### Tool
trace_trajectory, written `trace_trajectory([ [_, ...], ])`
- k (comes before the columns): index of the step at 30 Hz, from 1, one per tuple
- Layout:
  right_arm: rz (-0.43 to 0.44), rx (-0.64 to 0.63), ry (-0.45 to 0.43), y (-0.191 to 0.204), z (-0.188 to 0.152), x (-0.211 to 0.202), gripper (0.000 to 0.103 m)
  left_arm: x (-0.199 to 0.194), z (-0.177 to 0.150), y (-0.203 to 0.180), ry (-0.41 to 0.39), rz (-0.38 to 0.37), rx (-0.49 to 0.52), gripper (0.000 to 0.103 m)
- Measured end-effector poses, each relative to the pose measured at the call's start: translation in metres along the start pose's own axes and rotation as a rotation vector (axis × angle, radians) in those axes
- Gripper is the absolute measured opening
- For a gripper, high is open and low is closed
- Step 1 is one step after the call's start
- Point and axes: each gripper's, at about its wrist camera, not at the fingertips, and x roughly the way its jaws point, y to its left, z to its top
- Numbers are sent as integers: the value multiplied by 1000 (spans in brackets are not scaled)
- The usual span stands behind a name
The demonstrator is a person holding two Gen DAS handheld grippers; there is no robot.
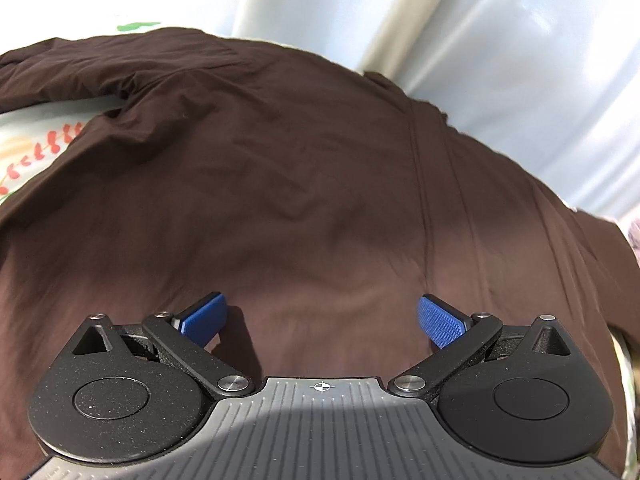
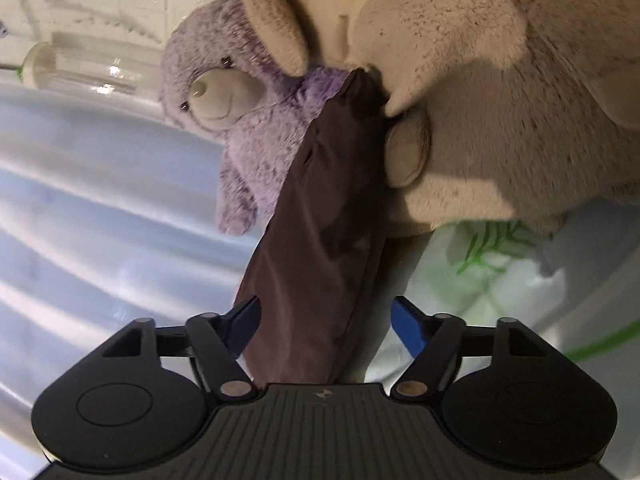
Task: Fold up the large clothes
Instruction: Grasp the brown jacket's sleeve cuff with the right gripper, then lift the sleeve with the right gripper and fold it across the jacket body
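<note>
A large dark brown jacket (image 1: pixel 280 160) lies spread over a bed and fills most of the left wrist view. My left gripper (image 1: pixel 322 320) is open just above its body, holding nothing. In the right wrist view one brown sleeve (image 2: pixel 324 220) runs away from me, its far end tucked against the plush toys. My right gripper (image 2: pixel 326 322) is open, with its jaws on either side of the sleeve's near part. The blue pads (image 2: pixel 406 326) do not press the cloth.
A purple plush bear (image 2: pixel 224 108) and a big beige plush toy (image 2: pixel 480 80) sit at the sleeve's far end. The bed sheet (image 2: pixel 500 280) is white with green and red prints. A pale blue curtain or wall (image 1: pixel 520 60) lies beyond the bed.
</note>
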Motion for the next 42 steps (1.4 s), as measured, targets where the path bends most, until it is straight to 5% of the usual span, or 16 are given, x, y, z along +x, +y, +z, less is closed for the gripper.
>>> trace_trajectory([
  [6, 40, 103, -24, -5, 15, 24, 41, 11, 5, 10, -25, -15, -37, 103],
  [10, -36, 15, -17, 8, 13, 36, 22, 9, 4, 20, -39, -60, -70, 103],
  [13, -100, -200, -58, 40, 5, 31, 15, 5, 14, 12, 22, -19, -31, 103],
  [15, -170, -419, -105, 72, -11, 27, 14, -5, 21, -2, -13, 4, -28, 103],
  [20, -201, -836, -199, 139, -63, 9, 14, -6, 42, -76, -111, -133, 217, 103],
  [24, -157, -994, -235, 165, -95, -4, 14, 29, 54, -153, -94, -259, 338, 103],
  [33, -69, -1045, -195, 173, -107, -24, 14, 125, 33, -305, -194, -181, 665, 103],
  [36, -66, -1032, -188, 167, -106, -27, 14, 165, 17, -321, -94, -107, 760, 103],
  [42, 5, -862, -149, 151, -78, -26, 20, 189, 14, -298, -22, -182, 626, 103],
])
